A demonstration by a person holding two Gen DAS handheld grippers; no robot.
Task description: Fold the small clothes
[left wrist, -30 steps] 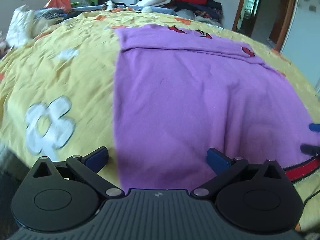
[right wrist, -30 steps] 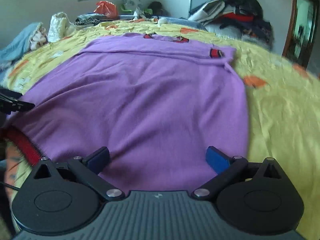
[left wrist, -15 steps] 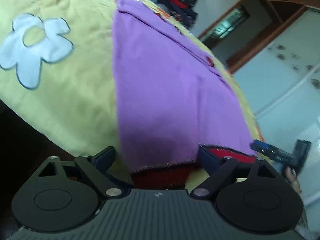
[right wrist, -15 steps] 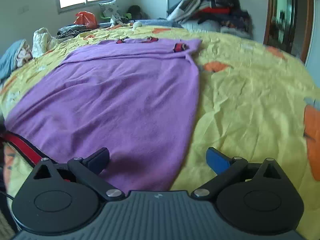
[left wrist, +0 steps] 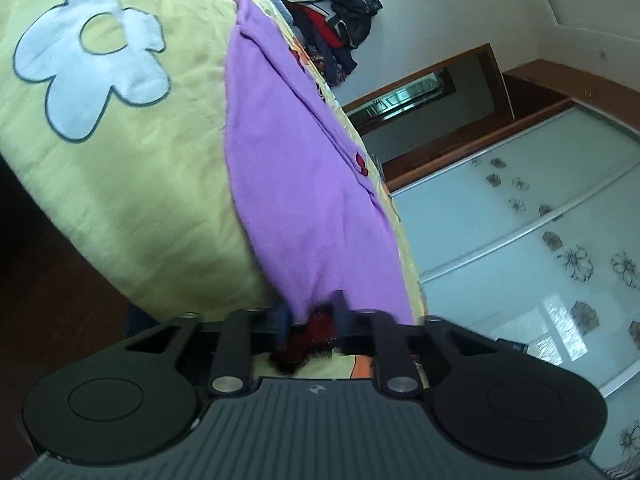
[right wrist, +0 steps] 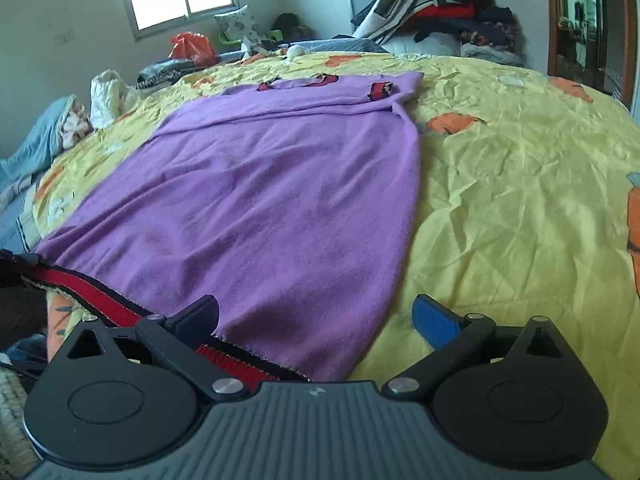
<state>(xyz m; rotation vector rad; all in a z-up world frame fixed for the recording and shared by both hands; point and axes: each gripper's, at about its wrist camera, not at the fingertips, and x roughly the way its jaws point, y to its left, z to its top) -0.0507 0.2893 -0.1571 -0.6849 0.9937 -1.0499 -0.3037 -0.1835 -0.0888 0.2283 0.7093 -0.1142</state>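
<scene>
A purple knit garment (right wrist: 280, 200) with a red and dark hem (right wrist: 96, 300) lies flat on the yellow bedspread (right wrist: 500, 200), neck end far away. In the left wrist view the camera is rolled, and the garment (left wrist: 304, 200) runs away along the bed. My left gripper (left wrist: 312, 314) sits at its near left corner. Its jaws are closing, narrow, with the red hem (left wrist: 316, 326) bunched between them. My right gripper (right wrist: 316, 316) is open at the near right corner, with purple cloth and hem between its fingers. Its blue right pad (right wrist: 434, 320) is over bare bedspread.
A heap of clothes (right wrist: 432, 8) is piled at the bed's far end, with an orange bag (right wrist: 190, 44) and bundles along the left side. A wardrobe with flower-patterned panels (left wrist: 540, 240) and a doorway (left wrist: 420, 92) stand beyond the bed. The bed's near edge drops to dark floor (left wrist: 48, 280).
My left gripper has rolled, sunk to the garment's near left corner and narrowed its jaws around the red hem. My right gripper has slid to the garment's right corner, still wide.
</scene>
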